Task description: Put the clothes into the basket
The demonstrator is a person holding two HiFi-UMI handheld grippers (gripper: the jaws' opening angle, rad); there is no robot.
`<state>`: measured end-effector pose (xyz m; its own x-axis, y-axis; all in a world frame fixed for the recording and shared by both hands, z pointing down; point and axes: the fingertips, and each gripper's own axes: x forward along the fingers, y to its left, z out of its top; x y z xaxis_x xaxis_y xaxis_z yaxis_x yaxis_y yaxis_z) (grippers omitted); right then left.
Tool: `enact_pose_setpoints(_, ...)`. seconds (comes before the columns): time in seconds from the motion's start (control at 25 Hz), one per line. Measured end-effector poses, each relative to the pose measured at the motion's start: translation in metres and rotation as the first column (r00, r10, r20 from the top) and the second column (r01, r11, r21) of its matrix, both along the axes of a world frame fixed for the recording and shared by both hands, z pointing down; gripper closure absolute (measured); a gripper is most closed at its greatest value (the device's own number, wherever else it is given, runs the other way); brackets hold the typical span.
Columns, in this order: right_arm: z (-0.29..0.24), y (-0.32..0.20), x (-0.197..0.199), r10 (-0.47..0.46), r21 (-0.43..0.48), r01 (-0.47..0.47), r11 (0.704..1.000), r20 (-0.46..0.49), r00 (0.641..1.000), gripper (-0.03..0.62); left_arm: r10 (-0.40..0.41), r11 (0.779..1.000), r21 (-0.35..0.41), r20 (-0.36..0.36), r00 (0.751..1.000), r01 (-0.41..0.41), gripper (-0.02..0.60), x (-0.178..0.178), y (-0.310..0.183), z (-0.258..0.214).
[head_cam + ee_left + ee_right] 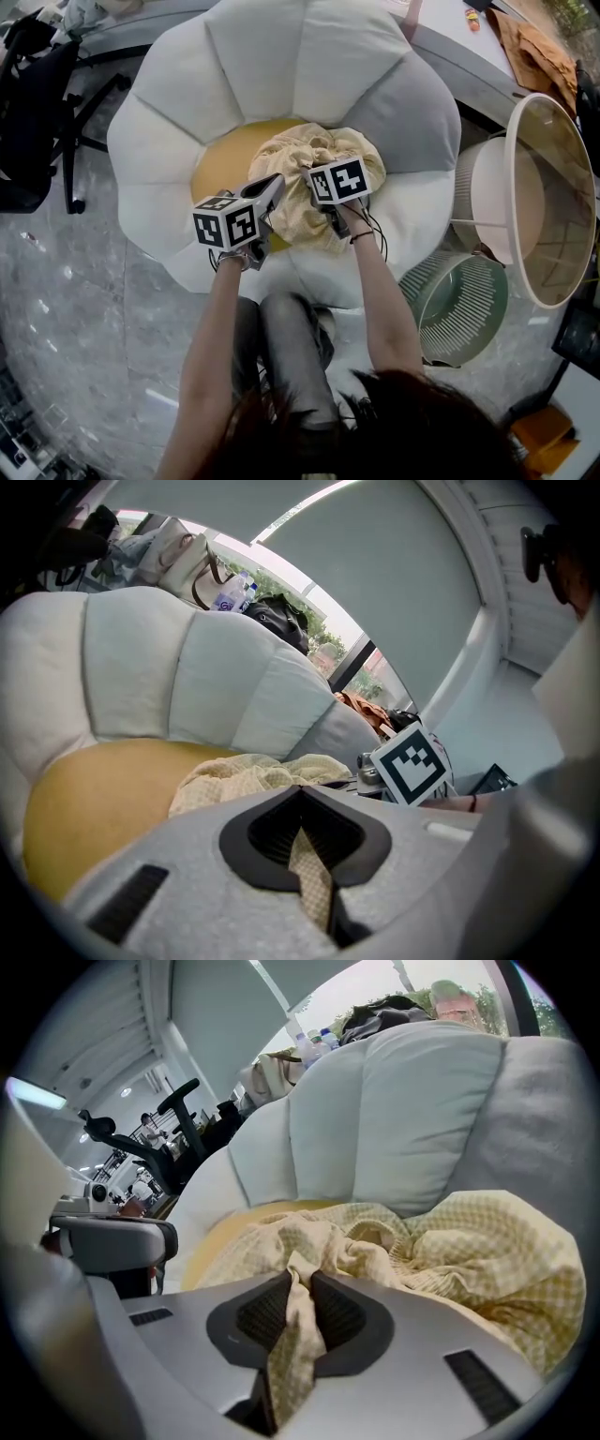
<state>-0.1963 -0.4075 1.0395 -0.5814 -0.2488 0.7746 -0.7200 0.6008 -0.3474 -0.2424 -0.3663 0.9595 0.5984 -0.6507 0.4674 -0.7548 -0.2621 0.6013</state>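
Observation:
A crumpled yellow checked garment (323, 150) lies on the yellow centre of a big white flower-shaped cushion (309, 56). My left gripper (275, 187) is at the garment's left edge. In the left gripper view it (305, 841) is shut on a narrow strip of the checked cloth (248, 772). My right gripper (317, 187) sits on top of the heap. In the right gripper view it (298, 1302) is shut on a raised fold of the garment (469, 1251). A pale green slatted basket (459, 305) stands on the floor to the right of the cushion.
A round glass-topped side table (553, 197) with a cream tub (492, 197) under it stands right of the cushion. A black chair (37, 103) is at the far left. An orange cloth (534, 52) lies on a counter at the top right. The person's knees are just below the cushion.

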Motion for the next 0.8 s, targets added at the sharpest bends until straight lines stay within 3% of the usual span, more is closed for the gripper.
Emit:
enact_pose_setpoints(0.44,-0.02,0.004,0.002,0.051,-0.02,-0.05,0.999,0.012,0.999,0.562,-0.018,1.0,-0.005,-0.023,1.0,0.018,0.571,0.0,0.005,-0.012)
enact_pose_setpoints(0.8,-0.074,0.016,0.002,0.063,0.0,-0.063,0.998,0.082,0.995,0.565,-0.034,0.999,-0.018,-0.051,0.998,0.033,0.571,0.004,0.022,-0.048)
